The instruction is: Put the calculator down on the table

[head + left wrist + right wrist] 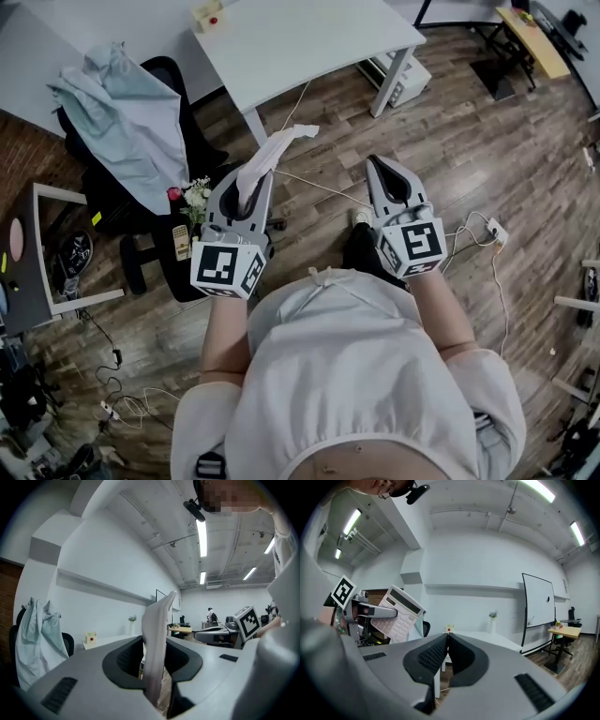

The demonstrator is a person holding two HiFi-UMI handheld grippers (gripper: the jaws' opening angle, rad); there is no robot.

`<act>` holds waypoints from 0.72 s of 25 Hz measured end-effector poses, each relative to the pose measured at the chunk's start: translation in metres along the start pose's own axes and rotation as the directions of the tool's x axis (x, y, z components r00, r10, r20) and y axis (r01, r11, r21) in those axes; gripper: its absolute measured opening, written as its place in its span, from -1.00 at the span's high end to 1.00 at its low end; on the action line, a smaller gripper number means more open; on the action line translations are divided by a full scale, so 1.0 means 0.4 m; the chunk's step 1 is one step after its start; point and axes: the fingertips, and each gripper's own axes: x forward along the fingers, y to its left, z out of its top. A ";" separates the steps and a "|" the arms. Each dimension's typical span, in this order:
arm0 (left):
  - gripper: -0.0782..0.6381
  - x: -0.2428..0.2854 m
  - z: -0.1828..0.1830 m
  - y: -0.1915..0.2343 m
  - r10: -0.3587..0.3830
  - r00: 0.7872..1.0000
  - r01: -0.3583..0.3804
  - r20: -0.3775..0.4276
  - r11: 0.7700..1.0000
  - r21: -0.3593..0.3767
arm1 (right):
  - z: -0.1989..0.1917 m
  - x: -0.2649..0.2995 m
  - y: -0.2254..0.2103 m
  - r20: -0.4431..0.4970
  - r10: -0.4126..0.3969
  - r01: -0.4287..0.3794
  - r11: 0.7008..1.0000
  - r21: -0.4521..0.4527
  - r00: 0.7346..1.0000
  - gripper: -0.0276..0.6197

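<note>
White table on wood floor, white walls.

Calculator keys out of sight in left gripper view; table far side beyond head view's top edge.

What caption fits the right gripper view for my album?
Left hand-held gripper holds the calculator in the air beside the shut, empty right hand-held gripper.

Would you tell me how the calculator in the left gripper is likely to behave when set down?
The calculator looks stiff: it stands straight out of the left gripper without sagging. It seems to be thin, hard plastic, so it is probably light and somewhat slippery in the grip. Laid flat on the table, it should not tip.
</note>
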 end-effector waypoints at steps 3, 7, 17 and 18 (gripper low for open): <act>0.46 0.103 0.005 0.023 0.058 0.998 -0.058 -0.006 0.998 -0.001 | -0.001 0.093 -0.091 -0.009 0.048 -0.048 0.999 -0.012 0.999 0.89; 0.46 0.269 0.014 0.042 0.129 0.992 -0.129 -0.017 0.992 -0.014 | 0.004 0.221 -0.246 -0.030 0.107 -0.108 0.994 -0.025 0.994 0.89; 0.46 0.637 0.010 0.030 0.246 0.969 -0.248 -0.034 0.966 -0.068 | -0.010 0.450 -0.567 -0.067 0.243 -0.245 0.969 -0.028 0.968 0.89; 0.46 0.659 0.007 0.032 0.256 0.966 -0.259 -0.040 0.963 -0.072 | -0.015 0.470 -0.580 -0.074 0.258 -0.261 0.965 -0.027 0.963 0.90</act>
